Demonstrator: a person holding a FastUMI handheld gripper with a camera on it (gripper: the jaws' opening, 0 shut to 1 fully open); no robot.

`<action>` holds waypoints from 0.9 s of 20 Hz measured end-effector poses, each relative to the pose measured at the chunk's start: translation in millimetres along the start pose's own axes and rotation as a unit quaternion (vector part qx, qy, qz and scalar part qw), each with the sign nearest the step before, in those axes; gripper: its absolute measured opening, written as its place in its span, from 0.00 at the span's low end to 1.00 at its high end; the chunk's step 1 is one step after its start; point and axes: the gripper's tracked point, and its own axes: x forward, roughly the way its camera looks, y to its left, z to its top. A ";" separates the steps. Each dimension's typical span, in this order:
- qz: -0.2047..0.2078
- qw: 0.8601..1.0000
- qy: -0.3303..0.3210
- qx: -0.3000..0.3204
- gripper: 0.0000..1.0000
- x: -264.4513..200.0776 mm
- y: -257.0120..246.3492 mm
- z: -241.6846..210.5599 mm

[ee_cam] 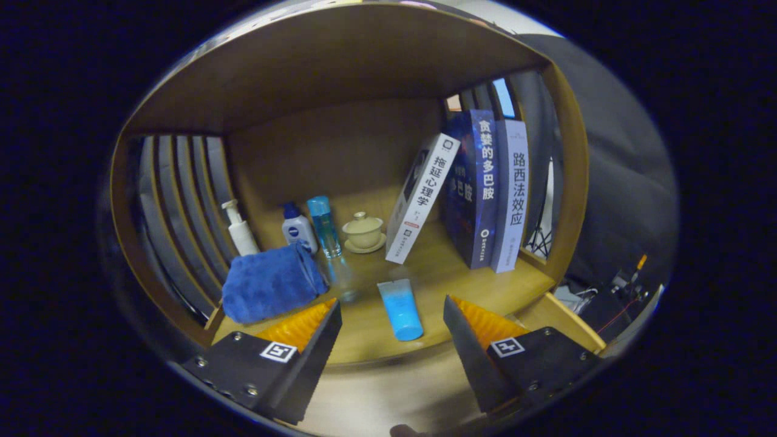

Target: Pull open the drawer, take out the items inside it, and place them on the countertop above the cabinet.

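Observation:
My gripper [391, 309] is open, its two fingers spread wide in front of a wooden countertop [437, 273] set inside a shelf alcove. A blue tube [400, 308] lies flat on the countertop between the fingers, just ahead of them, untouched. A folded blue towel [270, 282] rests on the countertop beyond the left finger. The wooden front edge [388, 370] of the cabinet runs under the fingers; the drawer is hidden below it.
At the back stand a white pump bottle [240, 229], a white bottle with blue cap [297, 229], a clear blue bottle [325, 226] and a lidded tea cup on a saucer [364, 232]. Three books [479, 194] stand at right, one leaning. Slatted side walls [182, 200] enclose the alcove.

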 end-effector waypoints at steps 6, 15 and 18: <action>0.026 0.998 -0.027 -0.043 1.00 -66.2 6.2 1.1; 0.059 0.993 -0.072 -0.074 1.00 -166.5 -7.0 -24.7; 0.060 0.994 -0.074 -0.059 1.00 -186.5 -17.7 -45.8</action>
